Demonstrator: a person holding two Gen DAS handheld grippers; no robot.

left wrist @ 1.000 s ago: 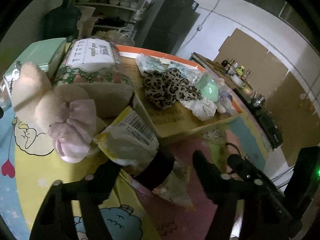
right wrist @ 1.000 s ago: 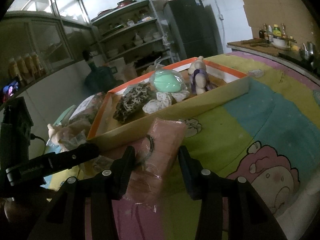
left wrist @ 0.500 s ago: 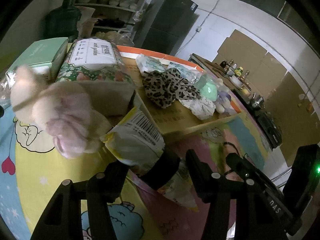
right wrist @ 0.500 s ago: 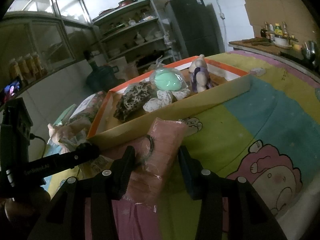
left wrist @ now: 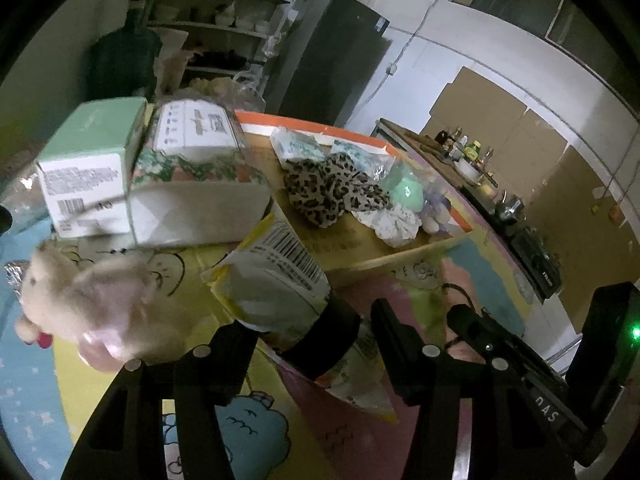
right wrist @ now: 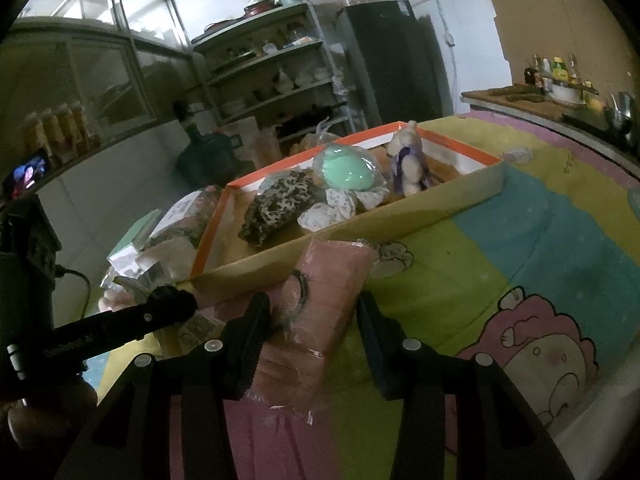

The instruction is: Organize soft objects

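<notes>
Two tongs, mine, work over a cartoon-print cloth that covers the table. At twelve o'clock in both wrist views sits my orange-rimmed cardboard tray, holding a leopard-print fabric bundle, a mint-green soft ball in clear wrap and a small plush figure with a purple band. At ten o'clock of the left view stand a floral tissue pack and, touching its left side, a mint-green box. At nine o'clock lies a cream and pink plush toy, blurred. My left gripper has a yellow-and-white barcoded packet between its fingers; whether both pads press on it I cannot tell. My right gripper clamps a pink wrapped pack, just in front of the tray's near wall.
</notes>
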